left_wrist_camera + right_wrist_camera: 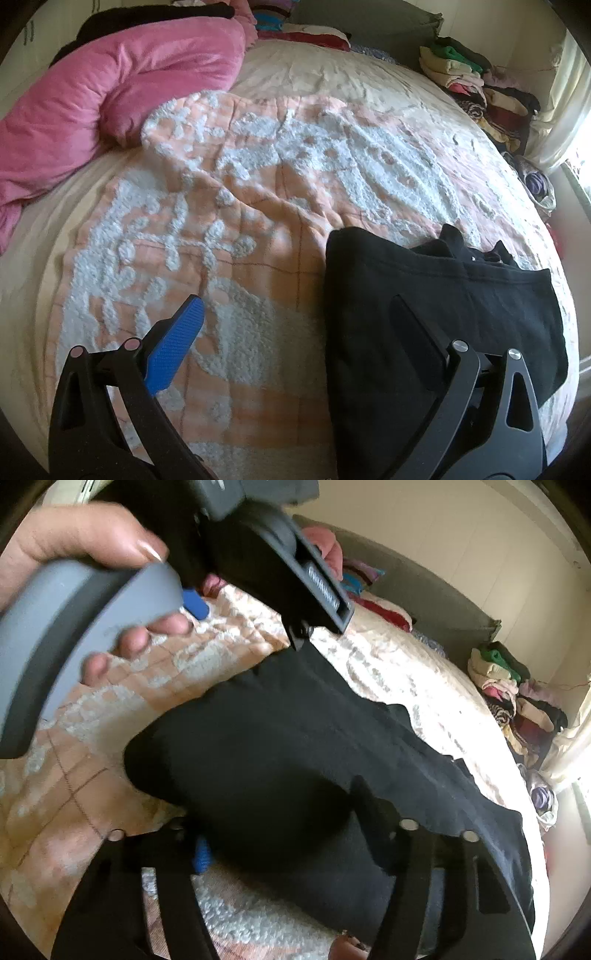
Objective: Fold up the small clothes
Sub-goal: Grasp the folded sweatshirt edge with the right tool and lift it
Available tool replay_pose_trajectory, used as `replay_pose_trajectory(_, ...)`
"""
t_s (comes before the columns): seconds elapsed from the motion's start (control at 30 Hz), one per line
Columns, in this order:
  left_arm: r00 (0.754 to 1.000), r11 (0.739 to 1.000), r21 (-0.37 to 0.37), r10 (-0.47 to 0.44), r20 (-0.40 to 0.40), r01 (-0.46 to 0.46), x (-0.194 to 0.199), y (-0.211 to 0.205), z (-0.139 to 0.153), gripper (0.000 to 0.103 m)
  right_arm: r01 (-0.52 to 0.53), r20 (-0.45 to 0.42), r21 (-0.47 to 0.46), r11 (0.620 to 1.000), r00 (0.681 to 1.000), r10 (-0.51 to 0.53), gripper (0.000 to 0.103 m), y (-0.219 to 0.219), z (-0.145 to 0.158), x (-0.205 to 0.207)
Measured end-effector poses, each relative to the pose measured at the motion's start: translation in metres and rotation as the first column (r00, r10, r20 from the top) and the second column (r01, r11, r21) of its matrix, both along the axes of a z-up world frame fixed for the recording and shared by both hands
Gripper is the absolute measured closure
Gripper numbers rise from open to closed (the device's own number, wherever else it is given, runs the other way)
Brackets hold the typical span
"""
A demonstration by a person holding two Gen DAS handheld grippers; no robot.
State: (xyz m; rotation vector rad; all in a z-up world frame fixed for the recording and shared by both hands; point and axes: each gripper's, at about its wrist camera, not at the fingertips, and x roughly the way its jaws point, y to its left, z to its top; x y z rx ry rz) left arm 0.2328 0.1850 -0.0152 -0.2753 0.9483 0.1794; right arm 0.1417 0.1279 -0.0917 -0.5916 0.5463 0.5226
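A black knit garment (424, 295) lies partly folded near the front edge of the bed (332, 74). Left tool (295, 321) gapes open, empty; right tool (280, 834) straddles its fold, grip unclear. Folds remain.

Matt black knit cloth garment (436, 295); tufted, rough peach-and-white quilted bedspread (258, 192); ribbed blue rubbery finger pad (177, 343).
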Motion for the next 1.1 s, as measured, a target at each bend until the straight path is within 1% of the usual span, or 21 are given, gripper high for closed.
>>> replay_pose_trajectory(0.07, 1.0, 1.0, 0.003, -0.006, -0.002, 0.006, 0.0, -0.002, -0.001, 0.009, -0.006, 0.017, 0.013, 1.0, 1.0, 0.006, 0.061, -0.001, 0.003, -0.005)
replay_pose_trajectory(0.1, 1.0, 1.0, 0.003, -0.008, -0.002, 0.008, 0.0, -0.004, -0.001, 0.009, -0.009, 0.024, 0.02, 1.0, 1.0, 0.009, 0.065, -0.002, 0.005, -0.007)
replay_pose_trajectory(0.13, 1.0, 1.0, -0.002, -0.011, -0.002, 0.011, 0.0, -0.005, -0.002, 0.009, -0.012, 0.031, 0.028, 1.0, 0.999, 0.011, 0.073, -0.004, 0.007, -0.009)
replay_pose_trajectory(0.17, 1.0, 1.0, -0.009, -0.015, -0.001, 0.015, 0.001, -0.005, -0.002, 0.009, -0.012, 0.037, 0.038, 0.999, 0.999, 0.011, 0.076, -0.005, 0.008, -0.011)
replay_pose_trajectory(0.23, 1.0, 0.999, -0.027, -0.026, -0.004, 0.026, 0.001, -0.008, -0.004, 0.009, -0.007, 0.041, 0.056, 0.998, 0.999, 0.005, 0.08, -0.008, 0.011, -0.014)
replay_pose_trajectory(0.3, 0.999, 0.998, -0.043, -0.038, -0.008, 0.038, 0.002, -0.01, -0.007, 0.009, 0.003, 0.015, 0.103, 0.995, 1.0, -0.005, 0.081, -0.015, 0.015, -0.013)
replay_pose_trajectory(0.43, 0.998, 0.996, -0.061, -0.067, -0.014, 0.066, 0.007, -0.019, -0.013, 0.009, 0.017, 0.015, 0.158, 0.987, 1.0, -0.02, 0.083, -0.027, 0.023, -0.017)
replay_pose_trajectory(0.5, 0.996, 0.992, -0.099, -0.084, -0.017, 0.082, 0.008, -0.024, -0.015, 0.009, 0.023, 0.011, 0.192, 0.981, 1.0, -0.026, 0.083, -0.035, 0.028, -0.018)
replay_pose_trajectory(0.57, 0.994, 0.982, -0.154, -0.111, -0.009, 0.108, 0.009, -0.031, -0.016, 0.009, 0.032, 0.0, 0.221, 0.975, 0.999, -0.033, 0.083, -0.043, 0.032, -0.018)
replay_pose_trajectory(0.7, 0.99, 0.978, -0.158, -0.138, -0.002, 0.136, 0.008, -0.047, -0.016, 0.009, 0.048, 0.0, 0.244, 0.969, 0.999, -0.049, 0.083, -0.052, 0.038, -0.024)
replay_pose_trajectory(0.8, 0.987, 0.97, -0.185, -0.157, 0.021, 0.158, 0.005, -0.056, -0.013, 0.009, 0.054, 0.006, 0.254, 0.966, 0.998, -0.058, 0.084, -0.057, 0.041, -0.03)
replay_pose_trajectory(0.9, 0.985, 0.966, -0.188, -0.172, 0.032, 0.175, 0.003, -0.065, -0.007, 0.01, 0.061, 0.009, 0.265, 0.962, 0.998, -0.066, 0.084, -0.062, 0.043, -0.033)
replay_pose_trajectory(0.97, 0.983, 0.961, -0.204, -0.178, 0.051, 0.185, 0.002, -0.071, -0.001, 0.015, 0.068, 0.01, 0.274, 0.959, 0.997, -0.073, 0.084, -0.066, 0.045, -0.032)
replay_pose_trajectory(1.0, 0.981, 0.958, -0.215, -0.183, 0.058, 0.192, 0.002, -0.074, 0.002, 0.024, 0.071, 0.01, 0.28, 0.957, 0.997, -0.077, 0.085, -0.069, 0.047, -0.032)
replay_pose_trajectory(1.03, 0.979, 0.953, -0.223, -0.193, 0.063, 0.203, 0.002, -0.079, 0.005, 0.038, 0.073, 0.01, 0.284, 0.956, 0.997, -0.079, 0.085, -0.071, 0.048, -0.033)
replay_pose_trajectory(1.1, 0.975, 0.951, -0.217, -0.212, 0.068, 0.222, 0.003, -0.089, 0.01, 0.053, 0.077, 0.017, 0.292, 0.953, 0.996, -0.085, 0.086, -0.078, 0.051, -0.035)
